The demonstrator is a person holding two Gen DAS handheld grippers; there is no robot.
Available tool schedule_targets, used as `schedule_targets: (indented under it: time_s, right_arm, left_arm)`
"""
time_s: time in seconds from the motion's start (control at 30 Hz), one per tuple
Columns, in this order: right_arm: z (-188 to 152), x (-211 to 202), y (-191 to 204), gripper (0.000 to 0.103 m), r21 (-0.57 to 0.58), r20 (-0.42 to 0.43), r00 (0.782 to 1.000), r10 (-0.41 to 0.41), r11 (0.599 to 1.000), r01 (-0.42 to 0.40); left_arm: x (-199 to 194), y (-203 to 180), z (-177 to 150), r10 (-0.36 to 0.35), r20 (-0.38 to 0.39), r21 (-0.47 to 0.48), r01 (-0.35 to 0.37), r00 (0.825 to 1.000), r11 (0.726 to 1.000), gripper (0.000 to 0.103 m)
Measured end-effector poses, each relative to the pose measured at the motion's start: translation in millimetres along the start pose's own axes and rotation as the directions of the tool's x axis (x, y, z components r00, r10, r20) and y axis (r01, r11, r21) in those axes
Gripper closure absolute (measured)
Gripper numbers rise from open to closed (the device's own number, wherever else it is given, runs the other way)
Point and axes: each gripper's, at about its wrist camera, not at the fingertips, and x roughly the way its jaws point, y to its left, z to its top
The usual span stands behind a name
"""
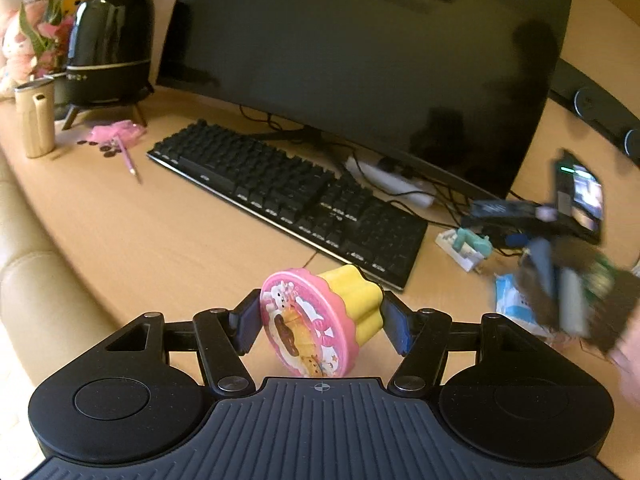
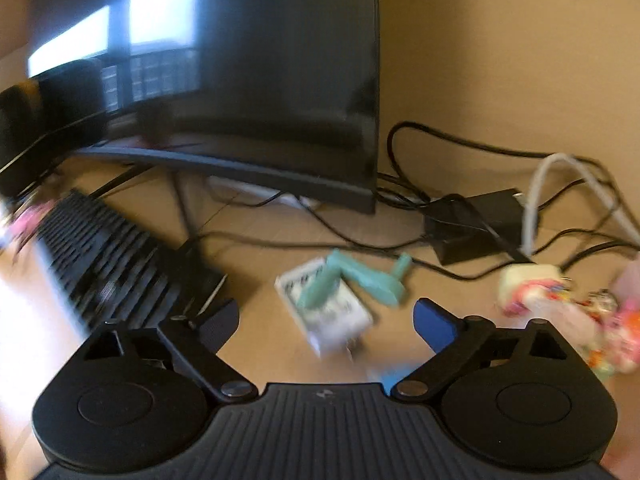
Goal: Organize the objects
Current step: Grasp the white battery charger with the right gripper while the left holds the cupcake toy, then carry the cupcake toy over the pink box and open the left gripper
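Note:
My left gripper (image 1: 320,320) is shut on a toy cupcake box (image 1: 320,320) with a yellow fluted body and a pink pictured lid, held tilted above the wooden desk (image 1: 160,240). My right gripper (image 2: 326,322) is open and empty, hovering just before a white packet with a teal plastic clip (image 2: 340,292) on the desk; the same packet and clip show in the left wrist view (image 1: 468,246). The right gripper itself appears blurred at the right of the left wrist view (image 1: 568,292).
A black keyboard (image 1: 288,196) lies before a large dark monitor (image 1: 360,60). A black humidifier (image 1: 108,48), a gold cup (image 1: 35,120), flowers and a pink pen (image 1: 128,158) stand far left. Cables and a black adapter (image 2: 472,224) lie right, beside pink soft toys (image 2: 580,312).

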Motion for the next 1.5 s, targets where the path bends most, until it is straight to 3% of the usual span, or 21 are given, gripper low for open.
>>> schedule_targets:
  time_s: [0.17, 0.27, 0.33, 0.43, 0.57, 0.77, 0.87, 0.97, 1.03, 1.1, 1.23, 1.3, 1.37, 1.43, 1.5]
  right_arm:
    - [1, 46, 7, 0.008, -0.02, -0.075, 0.994, -0.074, 0.997, 0.072]
    - [-12, 52, 9, 0.009, -0.006, -0.102, 0.994, -0.05, 0.999, 0.049]
    - [-22, 50, 13, 0.017, -0.015, -0.083, 0.995, -0.06, 0.998, 0.059]
    - [-37, 36, 20, 0.049, -0.081, -0.055, 0.997, -0.051, 0.996, 0.046]
    - [-57, -2, 21, 0.053, -0.11, -0.057, 0.998, 0.003, 0.994, -0.009]
    - [-102, -102, 27, 0.053, -0.18, -0.051, 0.996, 0.067, 0.981, -0.075]
    - [-143, -138, 13, 0.054, -0.206, -0.084, 0.996, 0.007, 0.978, -0.024]
    - [-181, -158, -14, 0.054, -0.158, -0.149, 0.979, -0.139, 0.981, 0.115]
    - [-197, -173, -36, 0.053, -0.068, -0.187, 0.975, -0.118, 0.992, 0.107]
    - [-203, -191, -48, 0.049, -0.017, -0.168, 0.981, -0.097, 0.995, 0.095]
    - [-202, -203, -59, 0.026, -0.031, -0.108, 0.985, -0.135, 0.991, 0.132]
    - [-204, -196, -63, 0.026, -0.01, -0.13, 0.986, -0.102, 0.995, 0.102]
    - [-208, -190, -60, 0.026, -0.009, -0.134, 0.985, -0.105, 0.994, 0.104]
    - [-217, -189, -63, 0.026, 0.019, -0.113, 0.99, -0.084, 0.996, 0.087]
    - [-218, -185, -60, 0.029, 0.022, -0.106, 0.991, -0.081, 0.996, 0.084]
  left_arm:
    - [-13, 24, -2, 0.012, -0.002, 0.011, -0.012, 1.0, 1.0, 0.036]
    - [-14, 40, -2, 0.018, -0.007, -0.004, -0.018, 1.0, 1.0, 0.036]
    - [-9, 49, -1, 0.005, -0.028, -0.02, -0.006, 1.0, 1.0, 0.036]
    - [1, 50, 0, -0.039, -0.056, -0.011, 0.039, 0.998, 0.999, 0.036]
    - [15, 36, -3, -0.142, -0.084, 0.004, 0.143, 0.986, 0.99, 0.036]
    - [41, -10, -11, -0.284, -0.164, 0.099, 0.302, 0.945, 0.948, 0.036]
    - [52, -39, -19, -0.344, -0.218, 0.134, 0.378, 0.913, 0.916, 0.036]
    - [64, -70, -26, -0.391, -0.281, 0.161, 0.445, 0.876, 0.881, 0.036]
    - [72, -94, -30, -0.417, -0.325, 0.18, 0.488, 0.849, 0.854, 0.036]
    - [77, -117, -36, -0.449, -0.354, 0.205, 0.536, 0.821, 0.819, 0.036]
    - [86, -156, -47, -0.439, -0.406, 0.251, 0.559, 0.802, 0.79, 0.036]
    - [81, -165, -54, -0.423, -0.402, 0.289, 0.55, 0.812, 0.783, 0.036]
    - [81, -170, -61, -0.38, -0.407, 0.304, 0.516, 0.83, 0.801, 0.036]
    - [82, -169, -64, -0.354, -0.431, 0.292, 0.499, 0.83, 0.816, 0.036]
    - [79, -169, -66, -0.324, -0.429, 0.308, 0.474, 0.843, 0.825, 0.036]
